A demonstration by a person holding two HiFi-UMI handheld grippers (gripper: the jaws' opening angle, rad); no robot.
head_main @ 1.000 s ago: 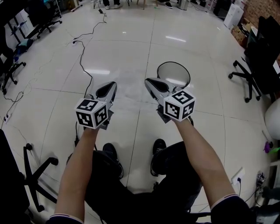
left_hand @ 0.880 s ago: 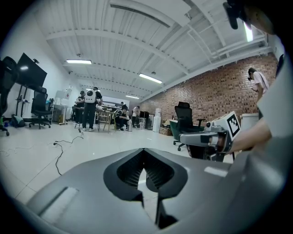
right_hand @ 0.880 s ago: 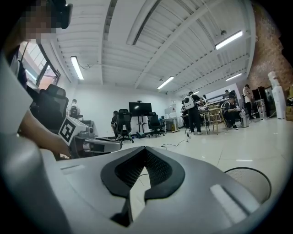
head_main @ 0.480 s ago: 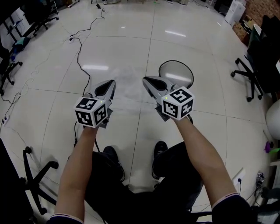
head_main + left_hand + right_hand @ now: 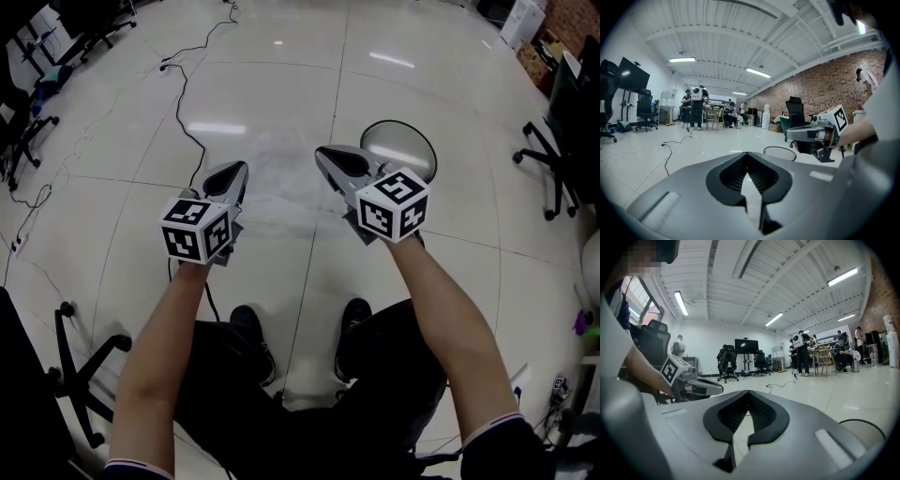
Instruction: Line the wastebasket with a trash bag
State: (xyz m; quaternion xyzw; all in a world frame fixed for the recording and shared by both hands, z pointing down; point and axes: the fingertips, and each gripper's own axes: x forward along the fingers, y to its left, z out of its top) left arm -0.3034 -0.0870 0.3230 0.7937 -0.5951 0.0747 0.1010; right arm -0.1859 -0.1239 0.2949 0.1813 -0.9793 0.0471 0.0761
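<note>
Nearest, the person's forearms reach out side by side, so the 2 tools sit level with each other. The left tool (image 5: pixel 228 180) and right tool (image 5: pixel 336 161) are each clenched, apparently on opposite edges of the bag (image 5: pixel 281 183) — a thin clear film hanging hazily between them, likely held apart to spread its mouth. Just beyond the right tool stands the basket (image 5: pixel 399 122), unlined, on the floor — the bag is near it, not yet over its rim. Farther off, a cable (image 5: pixel 187 94) trails away.

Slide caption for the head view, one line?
Person holds a clear trash bag between shut left gripper and shut right gripper, beside the empty wastebasket.
</note>
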